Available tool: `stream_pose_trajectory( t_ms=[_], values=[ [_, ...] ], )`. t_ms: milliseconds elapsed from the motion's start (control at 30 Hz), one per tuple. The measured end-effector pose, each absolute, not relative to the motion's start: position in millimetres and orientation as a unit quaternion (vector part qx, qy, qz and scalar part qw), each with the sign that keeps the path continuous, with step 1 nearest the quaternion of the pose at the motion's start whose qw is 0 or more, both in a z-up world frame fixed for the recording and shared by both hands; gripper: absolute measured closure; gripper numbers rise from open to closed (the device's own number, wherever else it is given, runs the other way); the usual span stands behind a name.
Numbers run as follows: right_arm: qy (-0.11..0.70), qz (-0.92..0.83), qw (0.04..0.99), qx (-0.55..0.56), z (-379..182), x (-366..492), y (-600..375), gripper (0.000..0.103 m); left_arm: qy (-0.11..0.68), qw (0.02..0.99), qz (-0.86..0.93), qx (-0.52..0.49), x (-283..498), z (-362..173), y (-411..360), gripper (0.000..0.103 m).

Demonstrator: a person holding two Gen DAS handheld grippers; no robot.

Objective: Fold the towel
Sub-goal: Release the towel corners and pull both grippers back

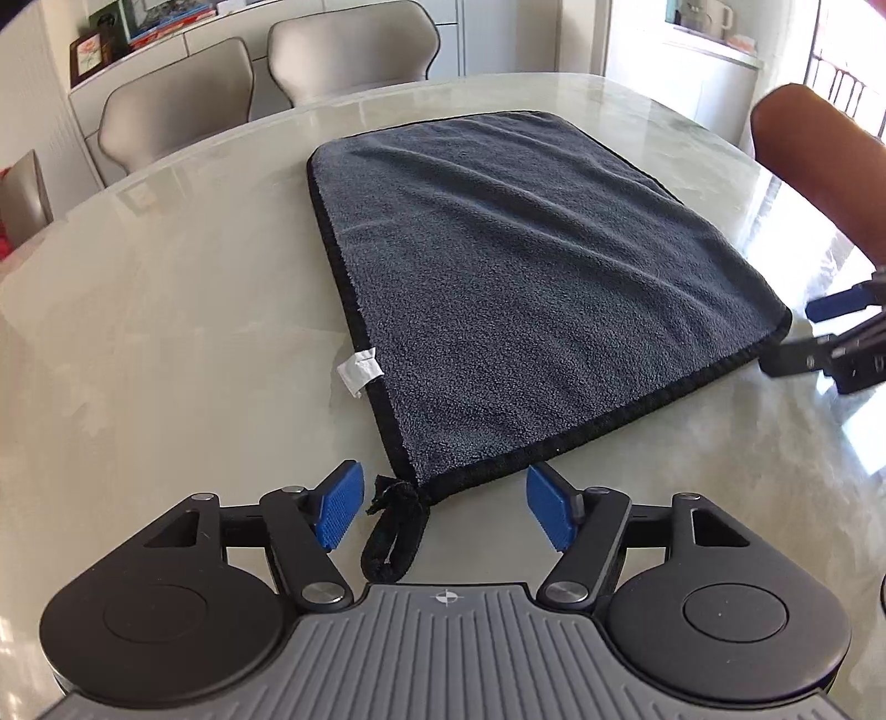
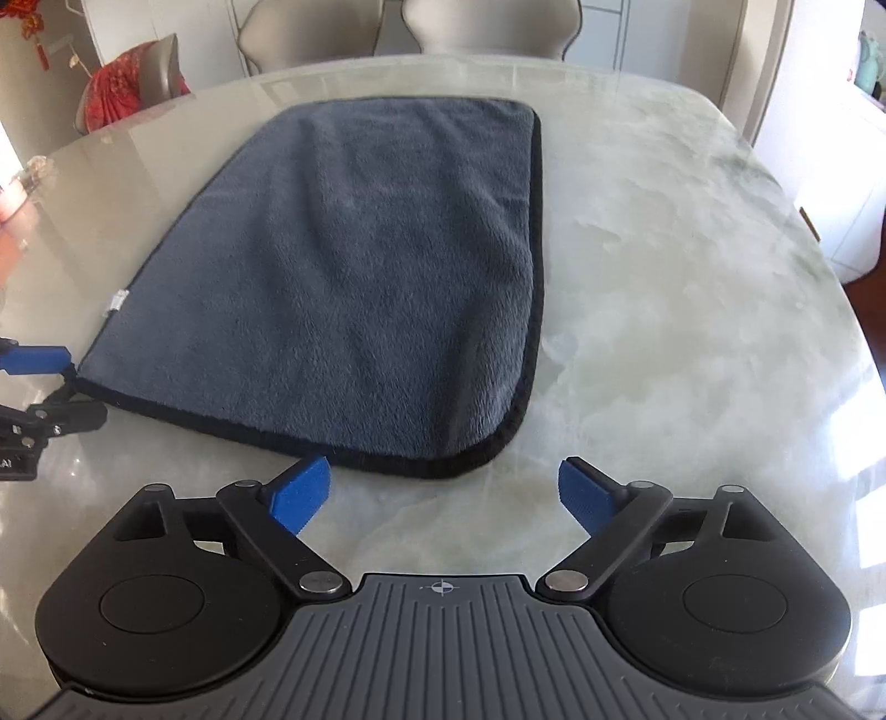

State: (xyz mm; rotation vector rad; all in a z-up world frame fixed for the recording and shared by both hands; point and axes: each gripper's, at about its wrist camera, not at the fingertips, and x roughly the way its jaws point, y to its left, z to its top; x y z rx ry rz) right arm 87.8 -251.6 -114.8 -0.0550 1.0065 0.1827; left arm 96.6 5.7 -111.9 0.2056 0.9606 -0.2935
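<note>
Pale marble-look bench [image 1: 166, 343] with a glossy top, dining room behind it. One grey towel [image 1: 498, 277] with black edging lies flat on the bench, spread as a rectangle, lightly rippled. One white tag [image 1: 359, 371] sticks out of its left edge. One black hanging loop [image 1: 394, 526] trails from the near-left corner onto the bench.

Left gripper [image 1: 443, 512]: jaws apart, nothing clamped; the near-left towel corner and the loop lie in the gap, blue pads [image 1: 339, 512] not pressing on them. Right gripper [image 2: 443, 495]: jaws wide apart, only bare bench between them, just short of the towel's near edge by the near-right corner; its left pad [image 2: 302, 493] is just beside the black edging, contact unclear.

Each gripper shows at the edge of the other's view. Two beige chairs [image 1: 354, 50] at the far side, one brown chair [image 1: 819, 160] at right, one chair with red fabric [image 2: 122, 83] at left. Two mugs [image 1: 709, 19] on a far counter.
</note>
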Motion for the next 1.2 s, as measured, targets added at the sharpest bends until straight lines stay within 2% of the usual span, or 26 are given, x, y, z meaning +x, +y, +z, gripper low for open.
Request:
stream_pose_trajectory(
  t_ms=[67,233,467,700,867,1200],
  values=[
    [0.482,0.079,0.872,-0.032,-117,86,-251,0.0,0.46,0.873,-0.136,0.093,96,-113,7,0.028],
    [0.477,0.079,0.874,-0.043,-122,80,-252,0.0,0.47,0.873,-0.114,0.064,100,-116,13,0.013],
    [0.463,0.08,0.883,-0.018,-122,79,-260,0.0,0.477,0.872,-0.095,0.056,97,-120,14,0.0],
    [0.451,0.079,0.889,0.012,-119,77,-268,0.0,0.478,0.872,-0.088,0.05,95,-122,12,0.0],
    [0.477,0.072,0.875,-0.036,-119,86,-256,0.0,0.48,0.872,-0.081,0.047,97,-122,12,0.0],
    [0.453,0.06,0.889,0.018,-119,82,-267,0.0,0.458,0.885,-0.075,0.042,89,-123,13,0.0]
  ],
)
